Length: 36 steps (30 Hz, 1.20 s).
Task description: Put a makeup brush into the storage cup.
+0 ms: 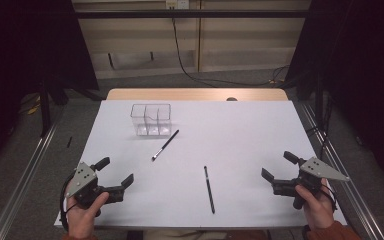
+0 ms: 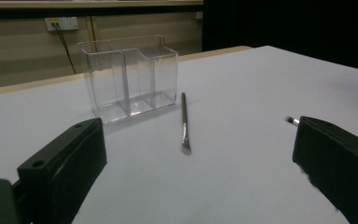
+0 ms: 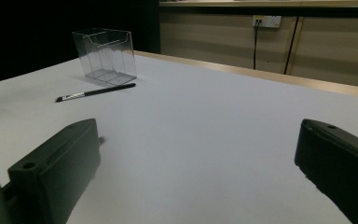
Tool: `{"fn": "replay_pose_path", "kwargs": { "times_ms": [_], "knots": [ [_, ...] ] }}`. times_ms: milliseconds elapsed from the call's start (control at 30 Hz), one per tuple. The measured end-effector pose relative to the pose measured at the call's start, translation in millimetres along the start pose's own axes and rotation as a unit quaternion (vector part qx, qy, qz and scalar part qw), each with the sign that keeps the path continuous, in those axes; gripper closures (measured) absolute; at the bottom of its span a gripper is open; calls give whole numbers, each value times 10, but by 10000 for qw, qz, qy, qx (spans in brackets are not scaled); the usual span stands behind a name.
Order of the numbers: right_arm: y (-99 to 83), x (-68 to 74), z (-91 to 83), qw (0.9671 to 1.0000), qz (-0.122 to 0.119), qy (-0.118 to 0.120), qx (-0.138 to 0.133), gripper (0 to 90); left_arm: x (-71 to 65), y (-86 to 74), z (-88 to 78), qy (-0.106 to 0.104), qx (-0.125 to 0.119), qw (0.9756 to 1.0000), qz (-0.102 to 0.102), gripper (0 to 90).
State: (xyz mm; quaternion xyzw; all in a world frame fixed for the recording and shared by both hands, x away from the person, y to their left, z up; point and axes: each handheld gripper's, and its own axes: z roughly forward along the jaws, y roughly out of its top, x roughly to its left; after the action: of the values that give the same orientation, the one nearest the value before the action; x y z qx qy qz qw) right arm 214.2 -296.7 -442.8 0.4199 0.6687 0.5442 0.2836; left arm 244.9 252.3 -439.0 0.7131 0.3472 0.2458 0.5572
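A clear plastic organiser with three compartments stands upright at the table's back left. Just right of it lies a small black makeup brush. A longer dark pencil-like stick lies nearer the front centre; its tip peeks past a jaw in the left gripper view. My left gripper hovers open at the front left. At the front right, my right gripper is open too. Both hold nothing.
The white table top has a wooden back edge. Behind it are a wall with a socket and a hanging black cable. Metal rails run along both sides on the floor.
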Motion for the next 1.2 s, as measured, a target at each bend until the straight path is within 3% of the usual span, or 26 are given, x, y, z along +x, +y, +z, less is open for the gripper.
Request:
{"fn": "replay_pose_path", "kwargs": {
  "times_ms": [167,233,300,400,533,867,1000,1100,1200],
  "knots": [
    [-1,-2,-7,10000,-30,23,5,0,-4,19,27,-24,8,10000,34,27],
    [-1,-2,-5,10000,-31,27,5,0,-5,35,60,-47,-25,9999,-153,28],
    [2,5,2,10000,-31,39,17,0,-13,53,82,-53,-39,9998,-173,27],
    [3,10,7,9999,-77,67,38,0,-28,72,155,-53,-47,10000,31,27],
    [2,11,9,9999,-71,79,52,0,-24,75,219,-100,29,9999,-20,27],
    [-5,6,17,9999,-56,75,107,0,-13,187,391,-241,60,9996,146,25],
    [-5,3,19,9999,-59,71,104,0,12,227,456,-245,89,9994,218,25],
    [-4,5,18,9999,-53,69,88,0,42,272,497,-251,48,9996,122,26],
    [-2,8,16,9999,-63,59,78,0,49,333,551,-222,29,9995,221,32]
  ]
}}
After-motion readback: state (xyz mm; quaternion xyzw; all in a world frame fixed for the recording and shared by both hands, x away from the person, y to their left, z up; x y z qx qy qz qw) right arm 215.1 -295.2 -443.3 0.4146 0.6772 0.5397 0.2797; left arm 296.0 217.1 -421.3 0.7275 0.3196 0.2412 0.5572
